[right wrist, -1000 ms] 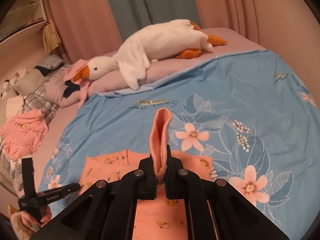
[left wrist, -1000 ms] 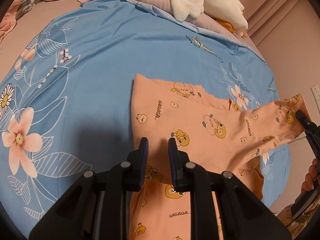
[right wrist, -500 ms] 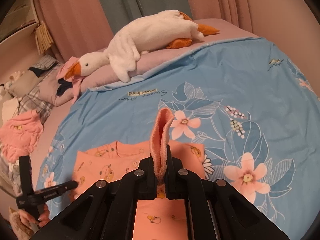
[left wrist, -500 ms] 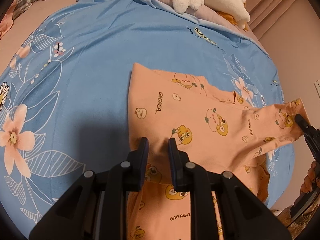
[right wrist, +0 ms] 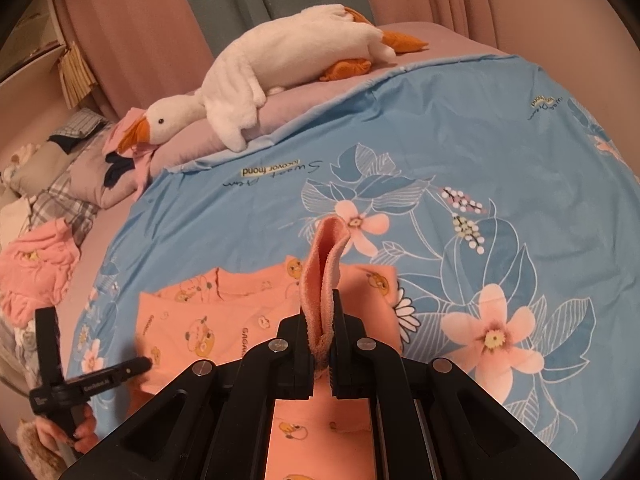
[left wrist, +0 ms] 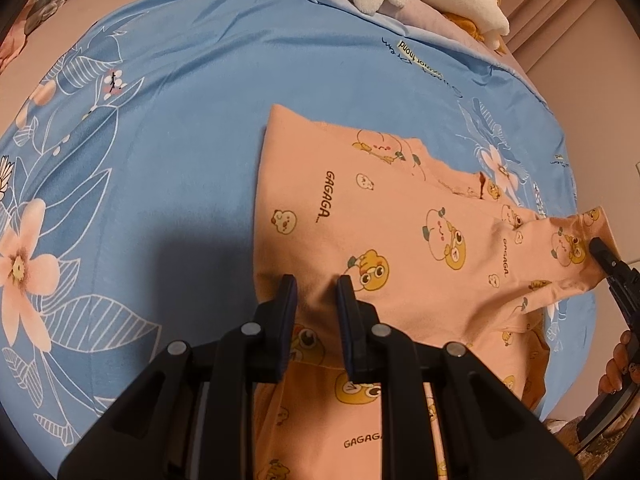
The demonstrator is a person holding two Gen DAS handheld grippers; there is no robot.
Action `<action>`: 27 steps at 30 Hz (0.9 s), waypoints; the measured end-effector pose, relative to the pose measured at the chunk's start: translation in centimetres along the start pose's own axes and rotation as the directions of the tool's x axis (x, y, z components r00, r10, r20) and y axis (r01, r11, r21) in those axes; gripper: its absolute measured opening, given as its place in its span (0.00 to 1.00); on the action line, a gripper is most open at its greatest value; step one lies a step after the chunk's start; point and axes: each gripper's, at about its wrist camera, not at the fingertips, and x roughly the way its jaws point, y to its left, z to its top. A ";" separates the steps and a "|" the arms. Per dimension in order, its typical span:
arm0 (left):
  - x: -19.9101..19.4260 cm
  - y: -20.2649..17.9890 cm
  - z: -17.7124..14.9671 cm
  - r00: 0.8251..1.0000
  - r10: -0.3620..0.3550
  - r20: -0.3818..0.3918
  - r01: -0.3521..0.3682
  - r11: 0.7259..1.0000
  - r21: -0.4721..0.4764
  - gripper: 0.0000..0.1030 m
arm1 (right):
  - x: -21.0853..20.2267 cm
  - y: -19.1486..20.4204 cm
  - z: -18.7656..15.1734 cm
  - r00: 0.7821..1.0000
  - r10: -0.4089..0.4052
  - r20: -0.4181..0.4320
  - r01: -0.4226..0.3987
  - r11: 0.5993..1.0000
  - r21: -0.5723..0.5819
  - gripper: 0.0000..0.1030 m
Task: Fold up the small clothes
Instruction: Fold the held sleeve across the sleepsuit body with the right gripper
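Note:
A peach child's top [left wrist: 400, 220] with cartoon prints lies flat on the blue floral bed cover [left wrist: 160, 140]. My left gripper [left wrist: 316, 292] sits on the top's near left part. Its fingers stand a narrow gap apart with a pinch of cloth between them, and creases run from there toward the sleeve. One sleeve [left wrist: 560, 256] is stretched out to the right. My right gripper [right wrist: 322, 312] is shut on its cuff [right wrist: 324, 256], which sticks up between the fingers. In the left wrist view the right gripper [left wrist: 600, 250] is at the sleeve's end.
A white plush goose [right wrist: 280, 64] lies on the pillows along the far side of the bed. A crumpled pink garment [right wrist: 36, 264] and checked bedding [right wrist: 68, 200] lie at the left. A hand [right wrist: 80, 432] holds the left gripper [right wrist: 140, 364] at the bed's near left edge.
My right gripper has sunk a little toward the bed with the cuff still in it. The left gripper has stayed on the top.

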 end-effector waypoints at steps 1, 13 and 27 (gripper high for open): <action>0.0 0.0 0.0 1.000 0.002 0.000 -0.002 1.000 0.001 0.18 | 0.1 -0.1 -0.1 1.000 -0.003 -0.003 0.003 1.000 0.000 0.06; 0.4 -0.2 -0.1 1.000 0.024 0.004 -0.024 1.000 0.011 0.20 | 1.3 -1.1 -1.0 0.999 -0.034 -0.042 0.035 0.999 0.021 0.06; 0.4 -0.1 -0.2 0.999 0.047 0.011 -0.047 0.999 0.022 0.24 | 2.7 -2.9 -2.1 0.993 -0.057 -0.101 0.062 0.997 0.048 0.06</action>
